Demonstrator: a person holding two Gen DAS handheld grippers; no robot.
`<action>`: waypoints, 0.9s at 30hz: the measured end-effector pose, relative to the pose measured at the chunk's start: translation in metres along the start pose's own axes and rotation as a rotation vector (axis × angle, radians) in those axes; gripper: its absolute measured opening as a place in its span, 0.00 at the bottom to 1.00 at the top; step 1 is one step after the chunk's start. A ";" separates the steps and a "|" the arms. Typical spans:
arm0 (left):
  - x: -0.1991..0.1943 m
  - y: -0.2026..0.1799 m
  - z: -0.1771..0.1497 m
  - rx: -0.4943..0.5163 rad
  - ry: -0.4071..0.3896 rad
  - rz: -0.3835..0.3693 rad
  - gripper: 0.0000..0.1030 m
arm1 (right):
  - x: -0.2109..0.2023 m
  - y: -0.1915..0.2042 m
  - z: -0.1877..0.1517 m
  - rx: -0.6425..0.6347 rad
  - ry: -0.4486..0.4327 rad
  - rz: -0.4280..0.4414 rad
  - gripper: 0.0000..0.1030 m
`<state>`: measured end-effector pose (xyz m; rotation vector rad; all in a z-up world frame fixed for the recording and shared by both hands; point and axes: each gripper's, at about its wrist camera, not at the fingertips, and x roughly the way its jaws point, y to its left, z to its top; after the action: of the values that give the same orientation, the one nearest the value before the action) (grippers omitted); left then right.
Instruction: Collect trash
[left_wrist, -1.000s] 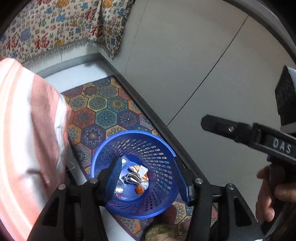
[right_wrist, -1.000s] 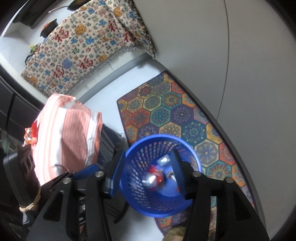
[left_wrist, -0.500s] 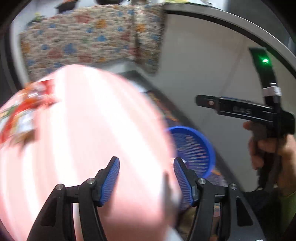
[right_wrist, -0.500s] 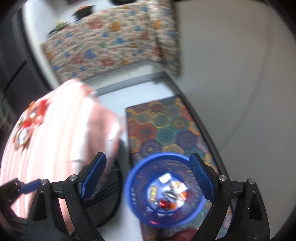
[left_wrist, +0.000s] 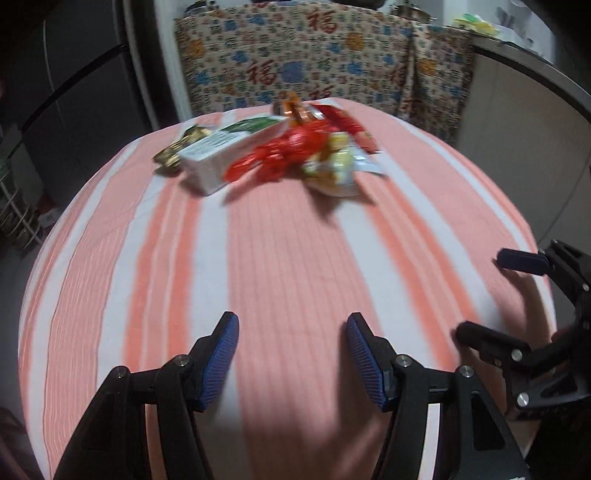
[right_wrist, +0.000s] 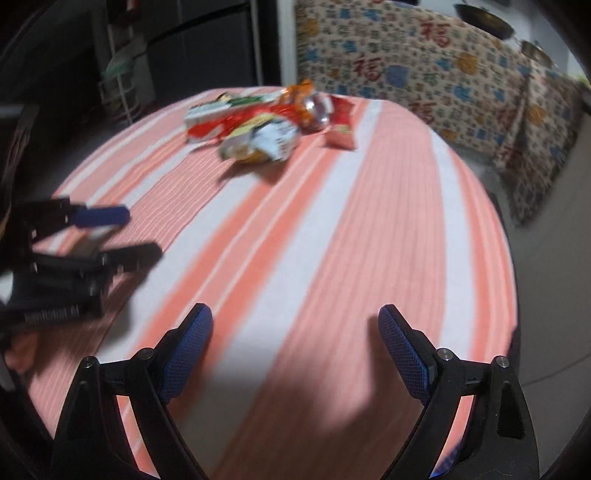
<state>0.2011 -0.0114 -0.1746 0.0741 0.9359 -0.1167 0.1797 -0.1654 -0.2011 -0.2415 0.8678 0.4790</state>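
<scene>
A pile of trash lies at the far side of a round table with a pink-and-white striped cloth (left_wrist: 288, 266): a white and green carton (left_wrist: 225, 151), a red crinkled wrapper (left_wrist: 288, 151), a pale snack bag (left_wrist: 336, 170) and a gold wrapper (left_wrist: 177, 151). The pile also shows in the right wrist view, with the snack bag (right_wrist: 262, 142) nearest. My left gripper (left_wrist: 291, 354) is open and empty over the near side of the table. My right gripper (right_wrist: 295, 350) is open and empty, to the right of the left one (right_wrist: 122, 232). The blue basket is out of view.
A patterned cloth with red characters (left_wrist: 306, 55) hangs behind the table. Dark cabinets (left_wrist: 74, 92) stand at the left. A wire rack (right_wrist: 118, 88) stands at the back left. The table edge drops off at the right (right_wrist: 506, 236).
Both grippers have swung up from over the blue basket on the floor to face across the striped table. The right gripper's jaws have widened. The trash pile has come into view.
</scene>
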 end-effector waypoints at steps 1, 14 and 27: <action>-0.002 0.006 -0.005 -0.015 -0.005 -0.011 0.69 | 0.003 0.003 0.001 -0.006 0.002 0.000 0.90; 0.017 0.046 0.017 0.024 -0.007 -0.054 0.78 | 0.016 0.013 0.015 0.021 0.012 0.001 1.00; 0.085 0.109 0.098 0.107 0.006 -0.102 1.00 | 0.017 0.013 0.016 0.022 0.009 0.001 1.00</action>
<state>0.3432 0.0801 -0.1837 0.1259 0.9391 -0.2616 0.1930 -0.1430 -0.2043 -0.2233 0.8812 0.4698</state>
